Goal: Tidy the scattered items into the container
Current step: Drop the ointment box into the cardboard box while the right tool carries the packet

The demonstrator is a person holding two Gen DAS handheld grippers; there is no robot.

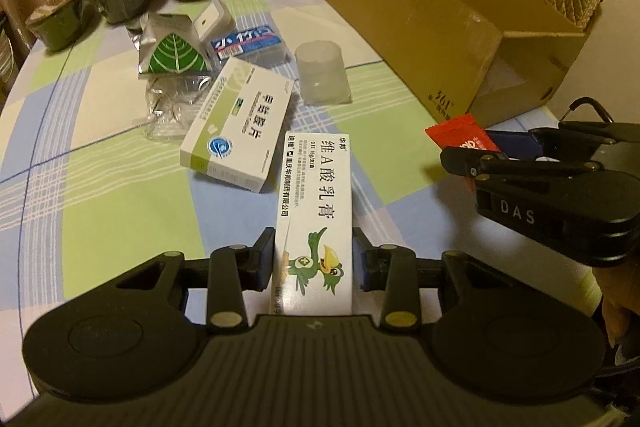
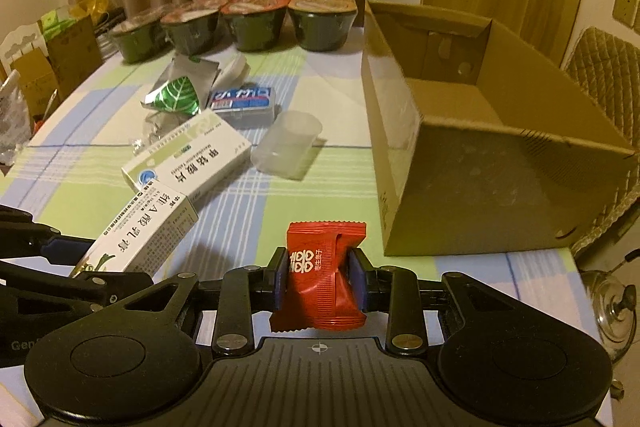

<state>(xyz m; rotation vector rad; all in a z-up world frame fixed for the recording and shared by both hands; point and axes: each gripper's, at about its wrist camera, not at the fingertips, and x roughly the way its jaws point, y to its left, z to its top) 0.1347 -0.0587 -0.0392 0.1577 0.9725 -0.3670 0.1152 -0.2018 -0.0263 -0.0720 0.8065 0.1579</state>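
Ointment box (image 1: 316,223) clamped in left gripper (image 1: 313,261) above checked table (image 1: 120,211), red candy packet (image 2: 322,279) pinched in right gripper (image 2: 320,281), open cardboard box (image 2: 460,163) seen at two o'clock, green medicine box (image 1: 240,131), upturned plastic cup (image 1: 322,73) and foil pouch (image 1: 172,47) left scattered at eleven o'clock.

I'm working under dim, warm yellowish indoor light that seems to fall from overhead, with soft shadows pooling beside the cardboard box (image 2: 472,163) and beneath the clear plastic cup (image 2: 286,143). Both fisheye views bow straight lines and go black at the corners. Focus holds through the centre, though a faint sheen glares off the tablecloth (image 1: 100,211) and far edges look soft and grainy.
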